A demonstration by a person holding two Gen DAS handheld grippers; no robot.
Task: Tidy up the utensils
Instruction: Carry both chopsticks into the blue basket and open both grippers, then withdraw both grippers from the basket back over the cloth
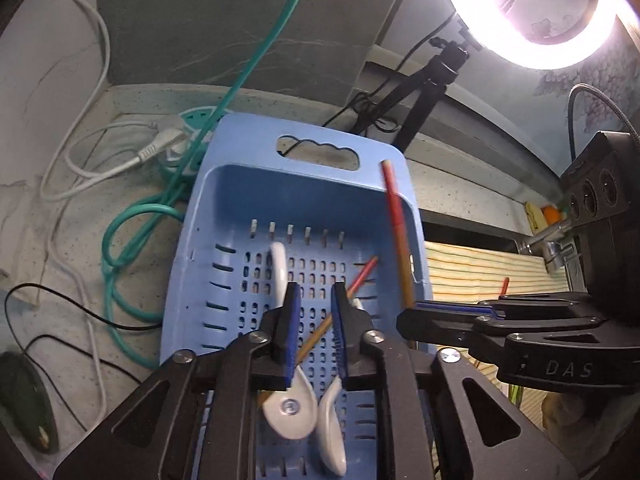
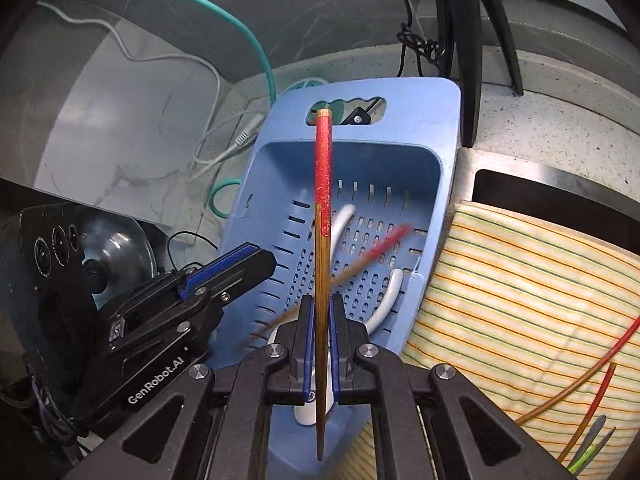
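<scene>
A blue slotted basket [image 1: 240, 200] [image 2: 420, 128] holds two white ceramic spoons [image 1: 290, 404] [image 2: 386, 300] and a red-tipped wooden chopstick [image 1: 360, 280] [image 2: 384, 246]. My right gripper [image 2: 320, 320] is shut on a second red-tipped chopstick [image 2: 322, 184] and holds it upright over the basket; in the left wrist view that chopstick [image 1: 396, 220] stands at the basket's right rim above the right gripper [image 1: 424, 312]. My left gripper [image 1: 314, 300] hangs open and empty over the basket, astride the lying chopstick; it also shows in the right wrist view [image 2: 240, 264].
A striped yellow cloth [image 2: 520, 300] [image 1: 472, 272] lies right of the basket, with two more chopsticks [image 2: 592, 392] and grey-green utensils [image 2: 592, 444] on it. Green [image 1: 132, 232] and white cables [image 1: 80, 160], a power strip, a tripod [image 1: 428, 92] and a ring light [image 1: 532, 12] surround the basket.
</scene>
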